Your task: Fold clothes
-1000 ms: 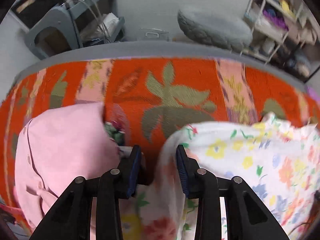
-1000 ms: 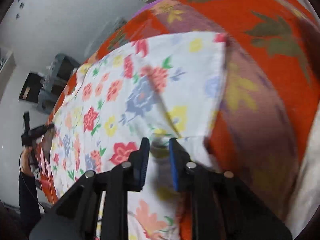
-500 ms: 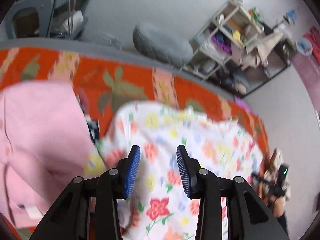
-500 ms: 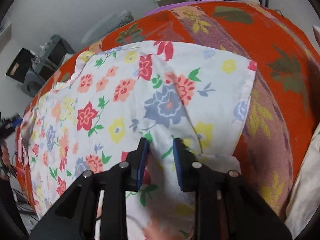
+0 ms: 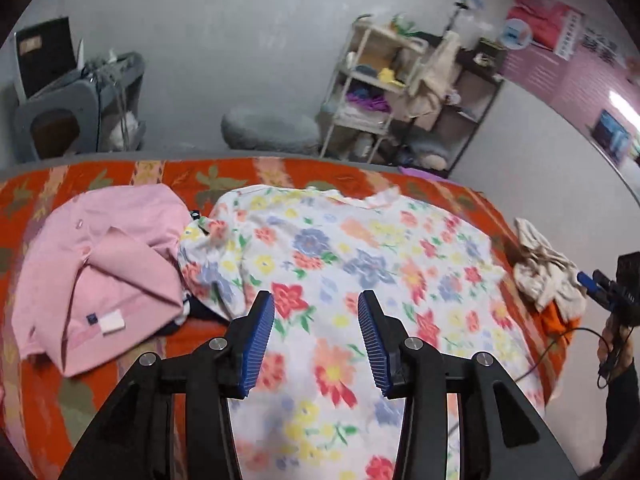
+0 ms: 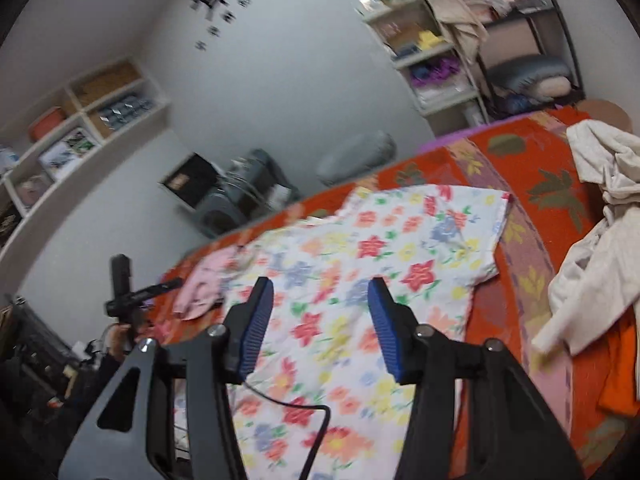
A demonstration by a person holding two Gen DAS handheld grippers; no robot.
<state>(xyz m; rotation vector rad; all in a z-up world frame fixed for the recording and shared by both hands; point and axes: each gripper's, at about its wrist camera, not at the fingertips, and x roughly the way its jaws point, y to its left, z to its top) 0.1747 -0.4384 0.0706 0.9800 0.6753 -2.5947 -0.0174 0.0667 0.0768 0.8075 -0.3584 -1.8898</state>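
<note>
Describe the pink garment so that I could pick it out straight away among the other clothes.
Start at the bed with the orange leaf-patterned cover. A big flowered garment is spread across its middle, and the pink shirt lies crumpled beside it, at the end away from the cream clothes. It is the only plain pink piece, with small buttons and a white label.

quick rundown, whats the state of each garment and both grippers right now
white floral-print garment: spread flat on the orange patterned bedcover, unfolded
pink button shirt: loosely folded, beside the floral one
cream crumpled cloth: heaped, unfolded
left gripper: open, empty
right gripper: open, empty
</note>
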